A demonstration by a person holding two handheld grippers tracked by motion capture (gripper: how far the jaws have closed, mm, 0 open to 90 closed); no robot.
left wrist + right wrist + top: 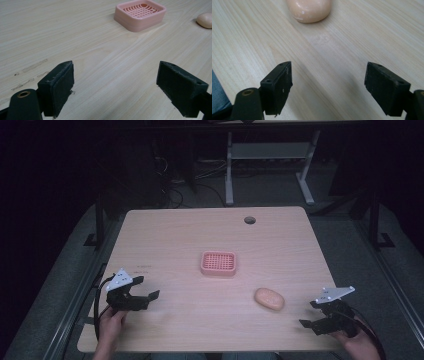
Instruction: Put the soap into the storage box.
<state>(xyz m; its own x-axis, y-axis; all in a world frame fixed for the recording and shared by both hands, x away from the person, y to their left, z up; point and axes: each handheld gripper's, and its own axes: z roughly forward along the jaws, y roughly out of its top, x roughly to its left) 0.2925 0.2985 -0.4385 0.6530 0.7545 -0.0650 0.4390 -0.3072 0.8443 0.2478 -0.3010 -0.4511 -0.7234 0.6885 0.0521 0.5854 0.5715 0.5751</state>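
Both grippers empty, jaws spread wide. My right gripper (pixel 316 315) sits near the soap (pixel 269 298), lined up on it. Left gripper (pixel 144 291) faces the pink dish (pixel 218 263) mid-table, probably the soap's destination.

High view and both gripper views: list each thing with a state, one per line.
Left gripper: open, holding nothing, above the table.
Right gripper: open, holding nothing, pointed toward the soap.
Soap dish: upright, empty, flat on the table.
Soap: lying loose on the table, outside the dish, untouched.
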